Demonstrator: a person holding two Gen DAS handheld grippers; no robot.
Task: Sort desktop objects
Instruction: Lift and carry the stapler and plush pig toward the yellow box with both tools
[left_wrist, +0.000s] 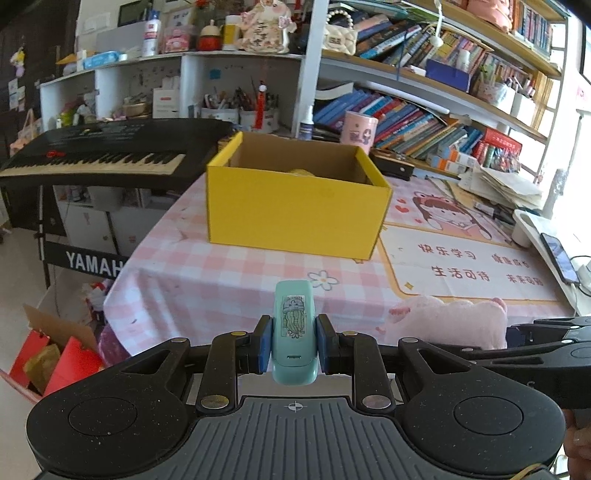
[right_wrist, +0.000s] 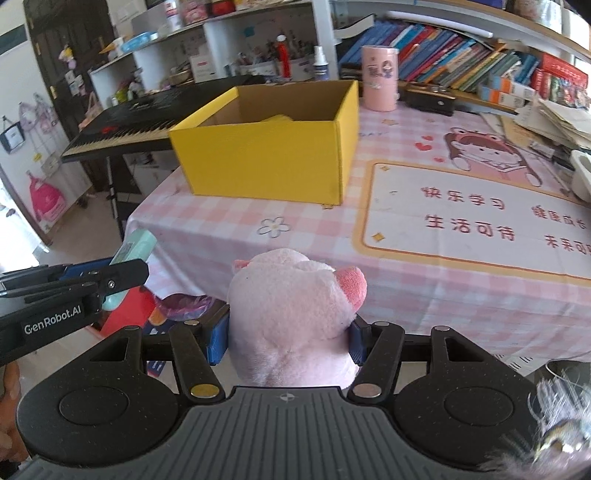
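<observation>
We note the left gripper (left_wrist: 294, 343) low in the centre of the left wrist view, its blue pads pinching a small mint-green plastic device (left_wrist: 294, 332), smooth and rounded, with a sticker on its face and a slot at its near end. In the right wrist view the right gripper (right_wrist: 290, 341) sits bottom centre, its blue pads pressed into the sides of a pink plush toy (right_wrist: 295, 325): soft, fuzzy, rounded, with a darker pink ear at its upper right. Both things are held above the near edge of the table (left_wrist: 221, 273), which wears a smooth pink-and-white checked cloth with a printed flower. Upper centre of each view stands an open yellow cardboard box (left_wrist: 295, 206), rectangular, matte, raw brown inside, with something yellow just showing over its rim; we cannot tell what. Right of the box lies a flat desk mat (right_wrist: 461, 218) with a cartoon girl and red characters. Behind the box stands a pink cylindrical cup (right_wrist: 380, 77). At upper left a black keyboard (left_wrist: 103, 155) stands beside the table. Bookshelves (left_wrist: 443, 92) fill the upper right.
</observation>
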